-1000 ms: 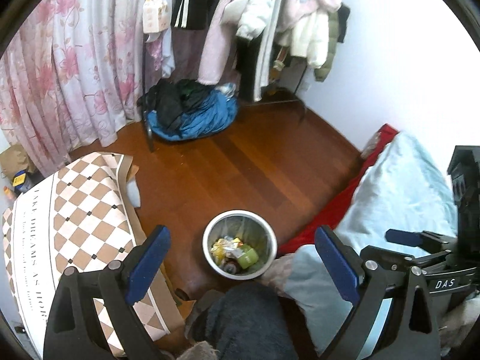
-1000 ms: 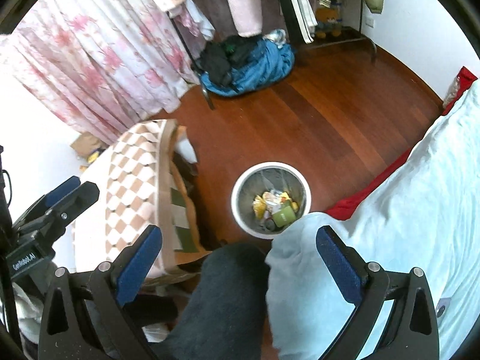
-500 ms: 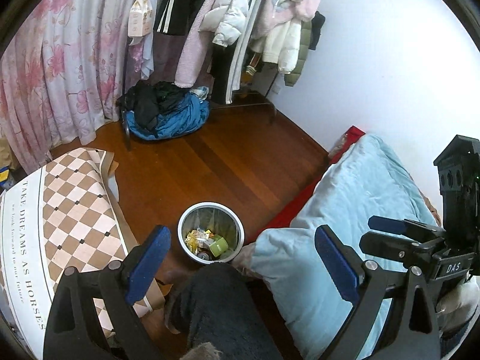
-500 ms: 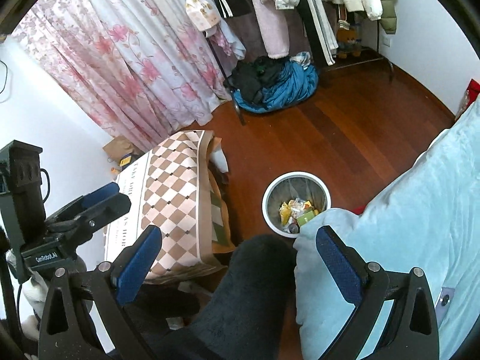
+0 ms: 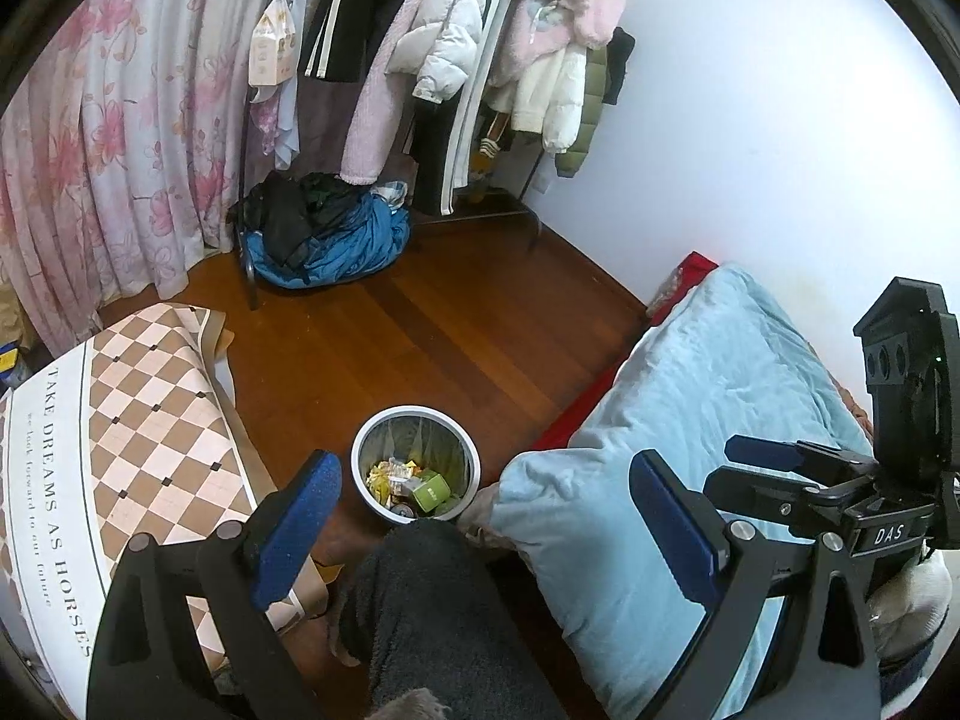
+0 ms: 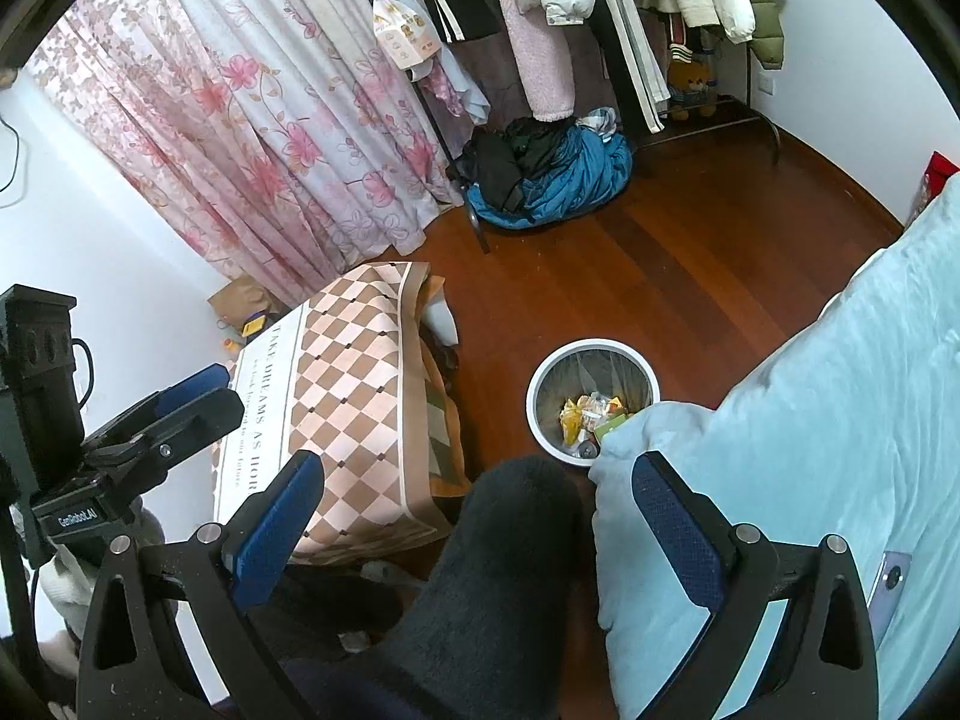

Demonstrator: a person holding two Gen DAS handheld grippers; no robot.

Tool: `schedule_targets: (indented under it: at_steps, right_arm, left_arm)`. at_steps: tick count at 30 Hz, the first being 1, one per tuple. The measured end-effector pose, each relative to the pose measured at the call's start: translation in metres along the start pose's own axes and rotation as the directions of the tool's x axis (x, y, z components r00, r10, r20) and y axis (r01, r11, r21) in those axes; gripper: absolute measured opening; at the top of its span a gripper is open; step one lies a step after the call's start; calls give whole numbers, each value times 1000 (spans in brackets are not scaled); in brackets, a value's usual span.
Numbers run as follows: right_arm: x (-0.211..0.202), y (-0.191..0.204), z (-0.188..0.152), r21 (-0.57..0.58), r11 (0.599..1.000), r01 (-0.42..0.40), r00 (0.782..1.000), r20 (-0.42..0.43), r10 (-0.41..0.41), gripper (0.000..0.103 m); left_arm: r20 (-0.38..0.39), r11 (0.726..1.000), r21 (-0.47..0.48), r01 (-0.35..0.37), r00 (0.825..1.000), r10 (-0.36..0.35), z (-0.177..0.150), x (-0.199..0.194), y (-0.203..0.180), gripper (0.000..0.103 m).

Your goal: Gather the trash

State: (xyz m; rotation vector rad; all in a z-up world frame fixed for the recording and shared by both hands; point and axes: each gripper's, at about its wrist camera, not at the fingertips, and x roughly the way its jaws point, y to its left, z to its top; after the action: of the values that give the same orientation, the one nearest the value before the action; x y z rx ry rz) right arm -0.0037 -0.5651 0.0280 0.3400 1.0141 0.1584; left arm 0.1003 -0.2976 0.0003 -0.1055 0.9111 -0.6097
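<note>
Both our left gripper [image 5: 480, 531] and right gripper [image 6: 480, 519] gape empty; we should descend squarely over the round white wire-mesh trash bin [image 5: 416, 462] [image 6: 593, 401]

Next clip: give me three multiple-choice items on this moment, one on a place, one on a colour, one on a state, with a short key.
1. Where does the trash bin stand?
A. on the bed
B. on the wooden floor beside the light blue quilt
C. under the curtain

2. What colour is the bin's rim?
A. white
B. red
C. black

3. How are the left gripper and right gripper?
A. both shut on trash
B. one holds a can
C. both open, empty

Key: B, floor shows around the bin; A, pale ring; C, jaws wide apart, nothing between.
</note>
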Motion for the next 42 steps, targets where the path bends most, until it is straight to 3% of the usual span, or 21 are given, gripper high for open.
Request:
schedule_targets:
  at_steps: [9,11,42]
  right_arm:
    - [-3,-1,-2,-1,1000,-2,1000,0,2,103]
    - [-4,-1,-3,-2,1000,-5,1000,0,5,103]
    - [-1,21,4,-28,1000,-13,1000,-8,13,103]
  left_arm:
    - [4,1000,-4,-3,1000,3,1,-2,-2,98]
    - [1,1000,-4,-12,1000,12,2,-3,-4,103]
    - [10,999,-15,-32,999,32,-1,-9,5,103]
